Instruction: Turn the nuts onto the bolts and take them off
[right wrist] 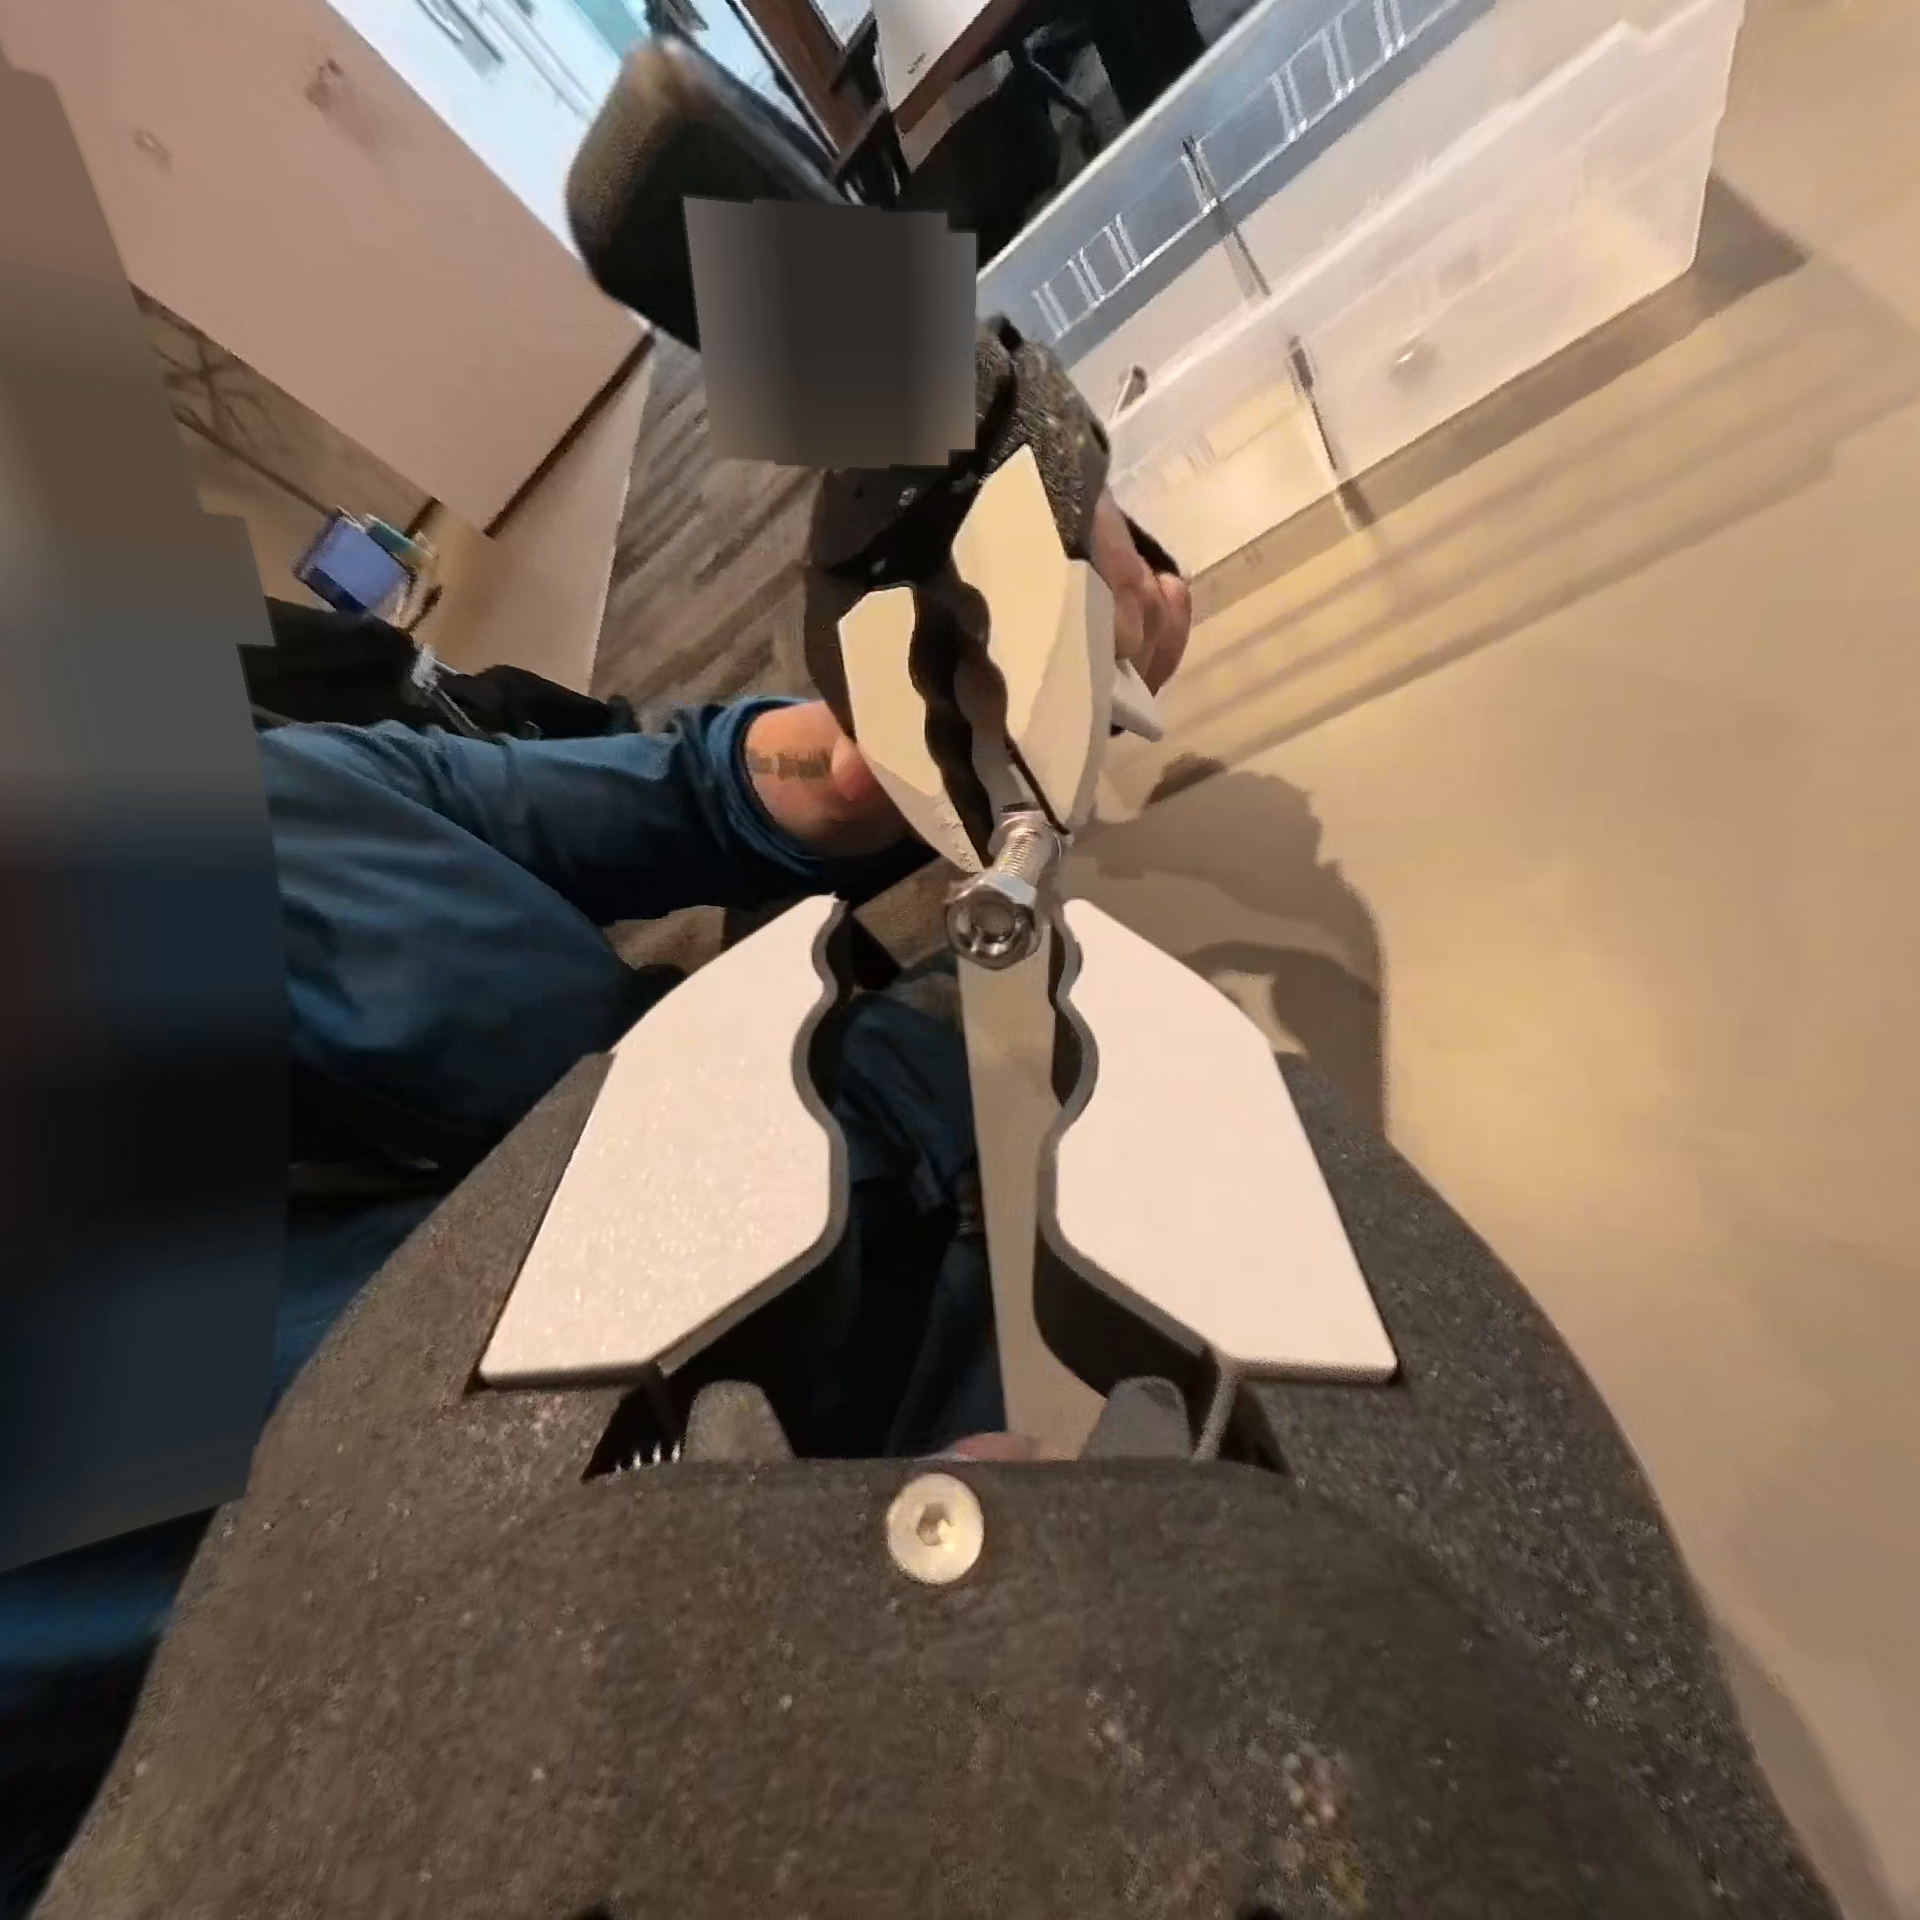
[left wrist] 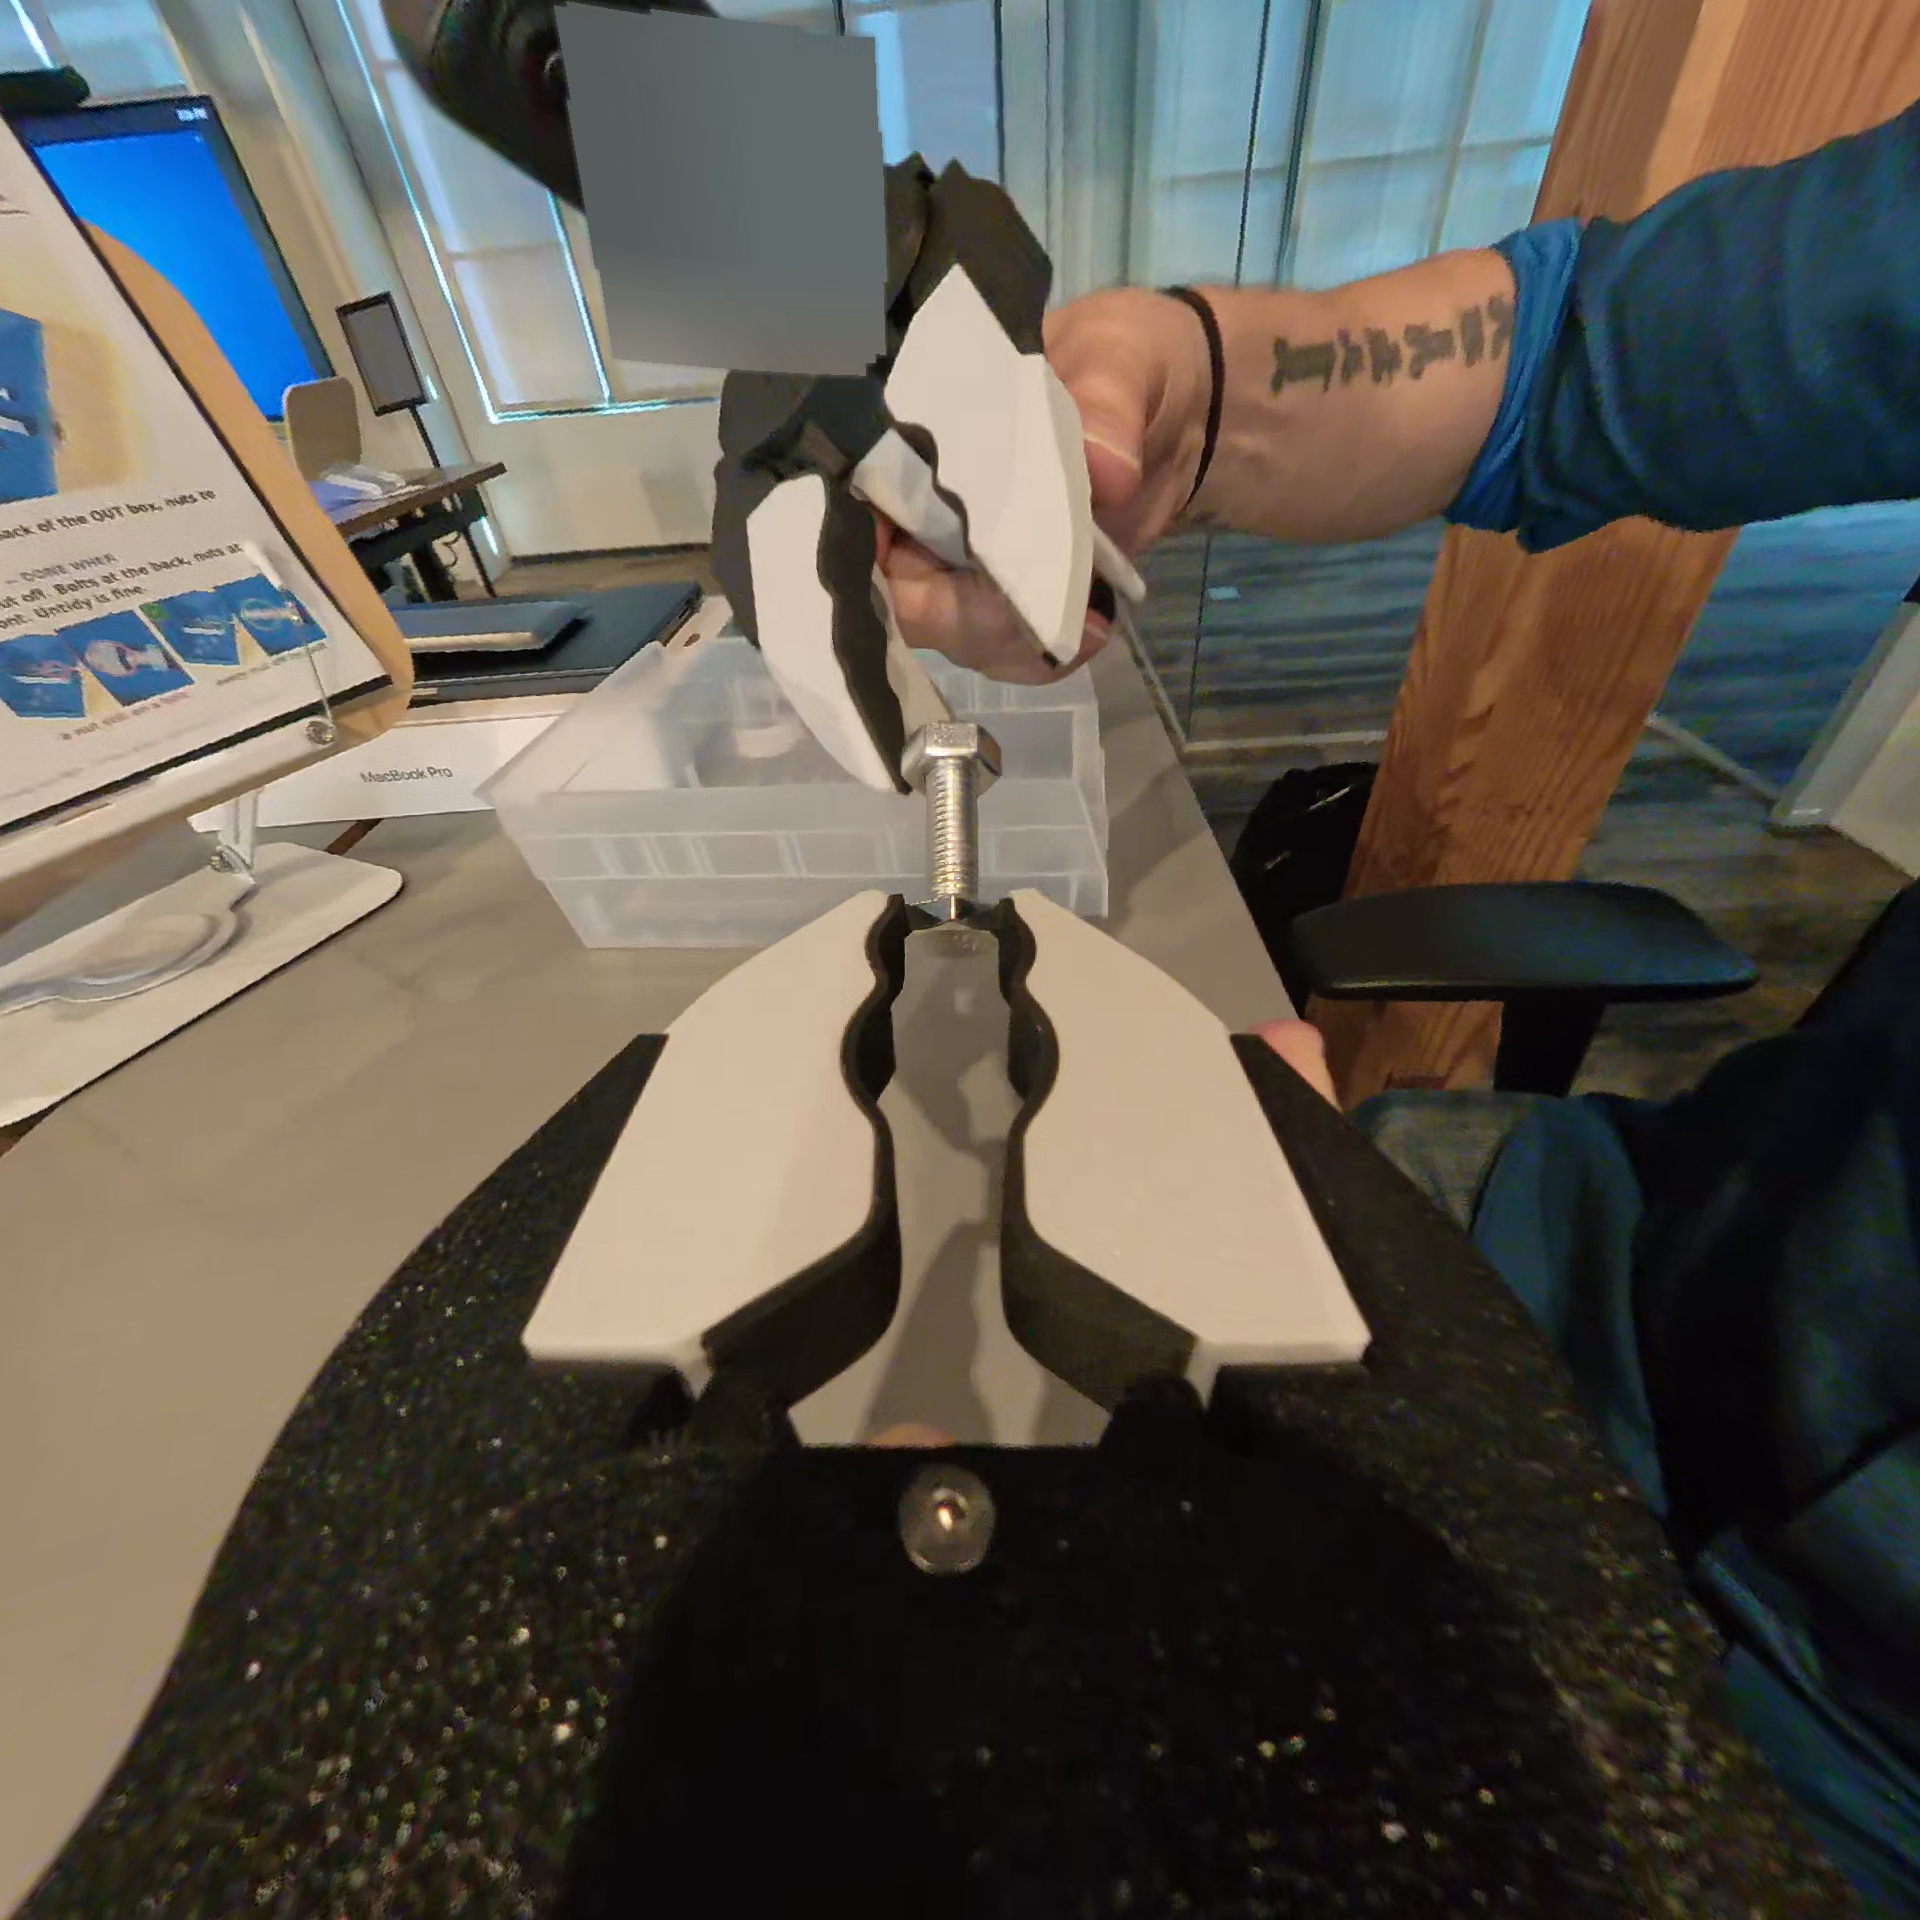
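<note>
My left gripper [left wrist: 951, 914] is shut on a steel hex nut [left wrist: 951, 932] above the grey table [left wrist: 364, 1039]. A silver bolt [left wrist: 948, 821] stands upright with its threaded tip in the nut. My right gripper [left wrist: 977, 717] comes down from above, and one fingertip touches the bolt's hex head [left wrist: 951, 750]. In the right wrist view my right gripper [right wrist: 951, 920] is open. The bolt head [right wrist: 992, 925] lies between its tips, nearer the right finger [right wrist: 1164, 1122]. The left gripper [right wrist: 1013, 831] holds the far end there.
A clear plastic compartment box [left wrist: 790, 831] stands on the table just behind the bolt; it also shows in the right wrist view [right wrist: 1351, 312]. An instruction board on a stand [left wrist: 156, 623] and a white laptop box [left wrist: 416, 769] are at left. A chair armrest [left wrist: 1517, 945] and a wooden pillar [left wrist: 1538, 727] are at right. Less than 4 cm separates the two grippers' tips.
</note>
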Motion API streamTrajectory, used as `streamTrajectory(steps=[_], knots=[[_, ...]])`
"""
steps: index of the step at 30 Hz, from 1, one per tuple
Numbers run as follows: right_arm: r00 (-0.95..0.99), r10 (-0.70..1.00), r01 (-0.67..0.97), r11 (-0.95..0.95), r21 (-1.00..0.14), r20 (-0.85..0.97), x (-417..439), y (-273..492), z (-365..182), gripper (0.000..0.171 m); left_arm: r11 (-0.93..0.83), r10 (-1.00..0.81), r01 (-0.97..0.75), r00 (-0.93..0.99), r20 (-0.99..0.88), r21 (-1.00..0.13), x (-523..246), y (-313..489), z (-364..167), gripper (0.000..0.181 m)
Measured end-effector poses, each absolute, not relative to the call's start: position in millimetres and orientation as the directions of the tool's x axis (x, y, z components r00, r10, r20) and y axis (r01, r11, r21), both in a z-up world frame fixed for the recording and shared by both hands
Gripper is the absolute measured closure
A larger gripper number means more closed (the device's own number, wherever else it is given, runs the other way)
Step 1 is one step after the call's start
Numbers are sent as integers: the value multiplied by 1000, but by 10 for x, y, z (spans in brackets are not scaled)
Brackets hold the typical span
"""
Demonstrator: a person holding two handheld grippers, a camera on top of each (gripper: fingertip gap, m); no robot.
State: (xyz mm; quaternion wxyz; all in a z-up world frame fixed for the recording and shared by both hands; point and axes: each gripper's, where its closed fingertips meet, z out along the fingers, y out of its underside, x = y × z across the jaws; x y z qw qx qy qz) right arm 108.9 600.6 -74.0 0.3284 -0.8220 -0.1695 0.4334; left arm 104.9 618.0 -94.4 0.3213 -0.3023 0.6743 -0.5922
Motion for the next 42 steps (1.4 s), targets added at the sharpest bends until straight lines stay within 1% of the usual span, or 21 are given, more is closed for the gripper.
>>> streamTrajectory(steps=[2,3,5,7,8,10,12,13,15,18,21,27,30,34,36,38,40,42], knots=[[597,636,72,-649,-757,-489,1105,6001,-682,135,71,-771,-17,-635,-45,-997,1026,6183,-912,165],[617,686,144,-580,-802,-386,1114,5998,-658,137,30,-753,-6,-658,-18,-1000,1005,6175,-878,165],[648,749,320,-430,-844,-136,1138,5994,-634,138,-60,-713,22,-700,27,-998,954,6176,-800,165],[624,770,515,-276,-811,134,1136,5976,-633,146,-122,-679,30,-731,61,-992,918,6190,-762,165],[588,774,590,-213,-779,234,1104,5953,-635,148,-147,-664,32,-744,74,-989,906,6193,-744,165],[523,780,677,-134,-724,344,1007,5904,-656,160,-183,-641,29,-761,96,-983,895,6191,-723,165],[483,781,708,-82,-701,396,919,5876,-644,157,-199,-619,20,-778,110,-980,902,6172,-719,165],[472,771,721,-58,-691,428,902,5886,-627,152,-206,-604,10,-788,120,-978,899,6154,-724,165],[467,732,750,-32,-660,495,931,5950,-591,131,-234,-568,-12,-810,146,-972,891,6122,-725,165],[411,731,788,16,-616,544,918,5946,-588,129,-292,-483,-67,-851,207,-954,874,6075,-734,165],[333,744,831,59,-553,579,879,5916,-639,133,-313,-414,-117,-877,246,-942,857,6024,-770,165],[263,774,854,91,-512,576,817,5885,-700,139,-286,-366,-163,-892,265,-944,849,5937,-838,165],[214,796,865,115,-488,566,798,5843,-731,152,-282,-349,-183,-895,279,-942,850,5920,-859,165],[199,805,877,108,-468,559,803,5845,-781,152,-270,-359,-195,-888,287,-943,866,5937,-903,165],[256,807,863,57,-501,533,830,5881,-775,153,-265,-394,-175,-878,272,-948,890,5967,-901,165],[373,814,821,-67,-566,445,883,5901,-767,153,-236,-462,-144,-854,241,-961,930,6011,-907,165],[505,805,738,-216,-639,311,925,5933,-770,153,-177,-545,-110,-817,190,-978,967,6052,-929,165],[624,770,608,-369,-704,135,972,5969,-775,153,-108,-619,-79,-775,130,-991,992,6084,-937,165]])
